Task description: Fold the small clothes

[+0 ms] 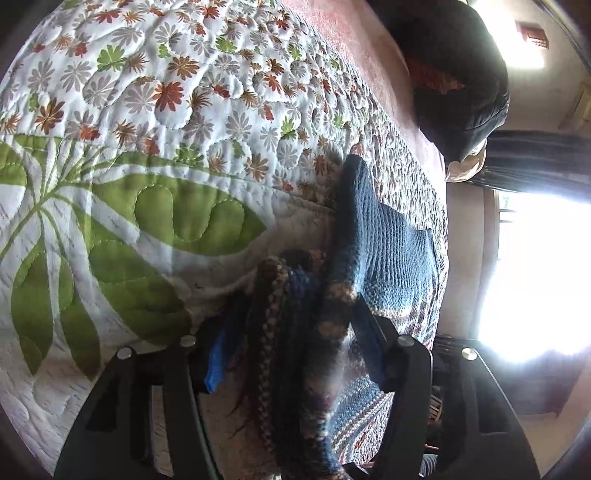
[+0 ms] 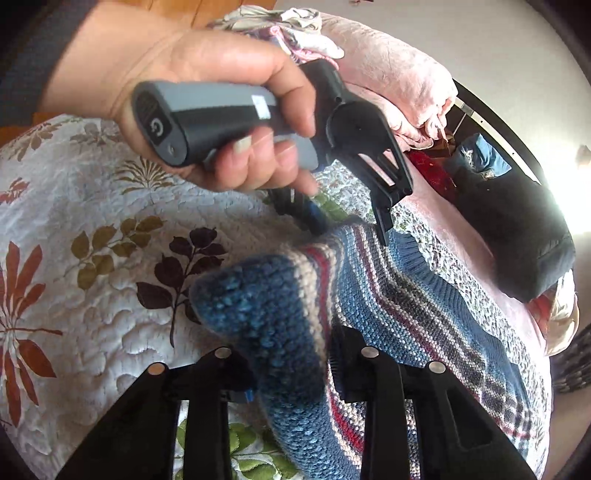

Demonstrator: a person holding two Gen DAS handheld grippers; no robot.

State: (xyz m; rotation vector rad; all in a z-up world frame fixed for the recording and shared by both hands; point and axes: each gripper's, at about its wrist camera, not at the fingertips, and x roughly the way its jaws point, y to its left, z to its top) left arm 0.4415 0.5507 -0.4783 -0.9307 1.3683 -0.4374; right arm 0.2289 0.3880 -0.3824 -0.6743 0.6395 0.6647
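A small knitted sweater, blue with red, white and grey stripes, lies on a floral quilt. My left gripper is shut on a bunched, multicoloured edge of it, held between its two fingers. In the right wrist view the sweater stretches away to the right, and my right gripper is shut on a thick blue fold close to the camera. Further off, a hand holds the left gripper, whose fingers pinch the sweater's striped far edge. The cloth is lifted between the two grippers.
The quilt covers a bed. A pink blanket and a dark padded bag lie along the far side, with crumpled clothes behind the hand. A bright window glares at the right.
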